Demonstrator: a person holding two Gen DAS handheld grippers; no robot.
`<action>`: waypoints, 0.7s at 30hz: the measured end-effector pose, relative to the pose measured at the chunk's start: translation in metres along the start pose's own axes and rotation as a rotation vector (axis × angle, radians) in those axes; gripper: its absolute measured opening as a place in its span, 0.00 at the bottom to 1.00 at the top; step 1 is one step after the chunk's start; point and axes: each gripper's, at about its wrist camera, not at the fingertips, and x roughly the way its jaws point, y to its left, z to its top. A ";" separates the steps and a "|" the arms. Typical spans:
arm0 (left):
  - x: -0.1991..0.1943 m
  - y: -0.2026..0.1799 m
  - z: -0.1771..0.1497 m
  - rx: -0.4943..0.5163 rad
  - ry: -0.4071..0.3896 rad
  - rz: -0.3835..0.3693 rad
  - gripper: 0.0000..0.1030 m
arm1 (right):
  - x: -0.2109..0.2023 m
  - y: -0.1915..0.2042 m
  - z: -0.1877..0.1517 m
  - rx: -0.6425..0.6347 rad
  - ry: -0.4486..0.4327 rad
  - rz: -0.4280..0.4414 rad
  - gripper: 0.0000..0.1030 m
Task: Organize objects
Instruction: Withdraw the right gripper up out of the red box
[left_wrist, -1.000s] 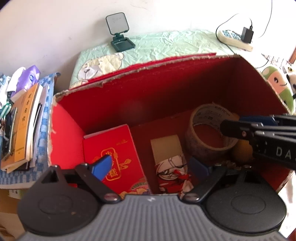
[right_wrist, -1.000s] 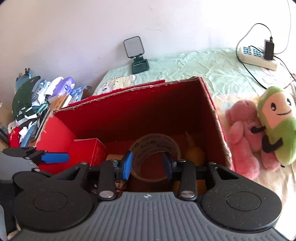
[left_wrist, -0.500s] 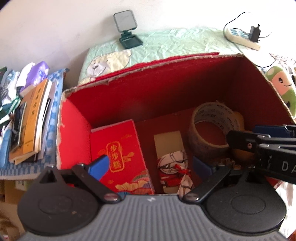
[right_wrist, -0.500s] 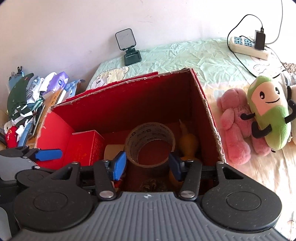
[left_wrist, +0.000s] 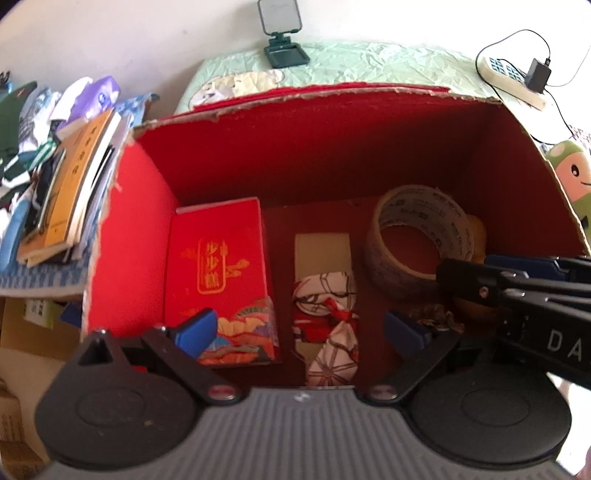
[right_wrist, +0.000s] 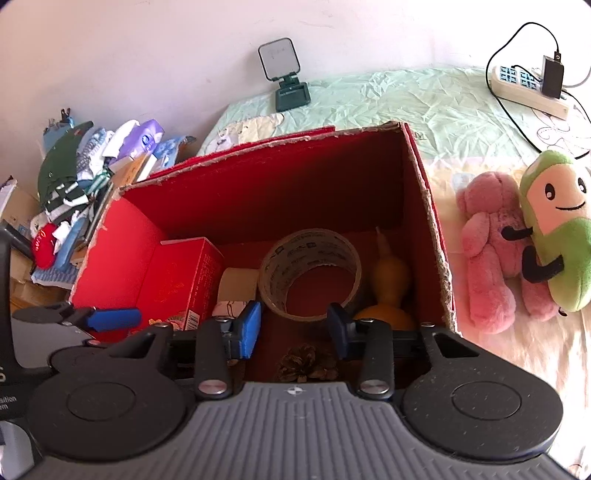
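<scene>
Your red box (left_wrist: 332, 147) sits open on the bed, and everything sorted so far lies on its floor: a red packet (left_wrist: 218, 280) stands against the box's left wall, a cloth bundle (left_wrist: 328, 321) on a tan card lies beside it at the middle, a tape roll (left_wrist: 421, 240) leans toward the right half, a yellow gourd (right_wrist: 389, 284) stands between the roll and the box's right wall, and a pine cone (right_wrist: 306, 363) lies at the near edge, just in front of the roll. Your left gripper (left_wrist: 299, 328) hangs over the box's near left part with its jaws spread wide and nothing between the pads; the bundle shows below the gap. Your right gripper (right_wrist: 291, 326) hovers over the near right part, its jaws have just been closing to about half spread, and they pinch nothing; the roll sits beyond the tips. Outside the box's right wall lie a pink plush (right_wrist: 487, 251) and a green plush (right_wrist: 557, 229) touching each other. Past the left wall is a pile of books (left_wrist: 70, 184).
</scene>
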 end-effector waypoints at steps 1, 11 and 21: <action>0.001 -0.001 -0.001 -0.008 0.005 0.001 0.94 | 0.000 -0.001 0.000 -0.002 0.002 0.011 0.43; 0.010 0.005 -0.010 -0.113 0.061 0.015 0.98 | 0.002 0.001 0.000 -0.024 0.003 0.038 0.44; -0.007 0.007 -0.008 -0.088 0.009 0.023 0.98 | -0.009 -0.004 0.002 0.035 -0.015 0.029 0.41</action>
